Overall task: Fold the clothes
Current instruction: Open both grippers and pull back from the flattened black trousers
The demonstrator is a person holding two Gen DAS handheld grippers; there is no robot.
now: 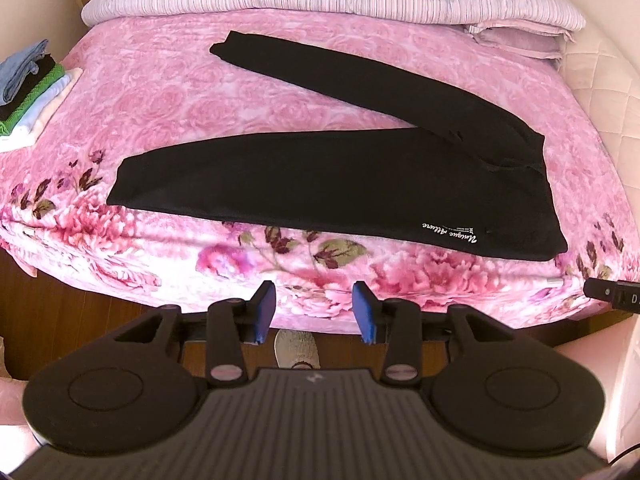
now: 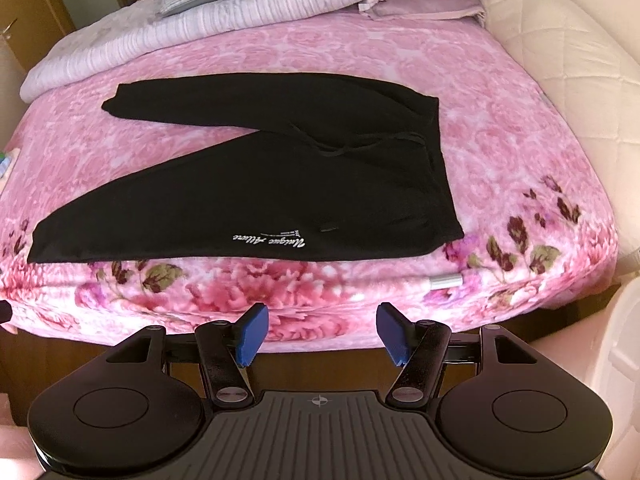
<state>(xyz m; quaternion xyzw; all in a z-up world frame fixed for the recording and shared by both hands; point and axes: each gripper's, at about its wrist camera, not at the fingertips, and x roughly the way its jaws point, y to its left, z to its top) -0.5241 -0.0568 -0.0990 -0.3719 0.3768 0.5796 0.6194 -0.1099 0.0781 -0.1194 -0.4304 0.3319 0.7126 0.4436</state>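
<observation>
While we are holding both claws back off the near edge of the bed (image 1: 360, 92), the black trousers (image 1: 320, 184) are lying spread on the pink floral blanket (image 1: 160, 92), legs splayed in a V toward the left and waistband toward the right. At far left a stack of folded clothes (image 1: 28, 92) is sitting on the bed's corner, and we are judging that a leg swung wide during a fold could brush it and topple it. Our left claw (image 1: 314, 312) is hanging wide apart and gripping nothing, short of the near leg's hem; if it is pinching only the top layer there, the leg could be peeling open instead of folding. The near leg is lying right along the bed's edge, so any tug toward us is risking the cloth sliding off to the floor. Farther right, the drawstring (image 2: 352, 148) is trailing loose across the waist and could be catching on a pad. Our right claw (image 2: 322, 332) is likewise gaping and empty, below the white lettering (image 2: 268, 240); the plush blanket could be bunching up with a deep grab.
</observation>
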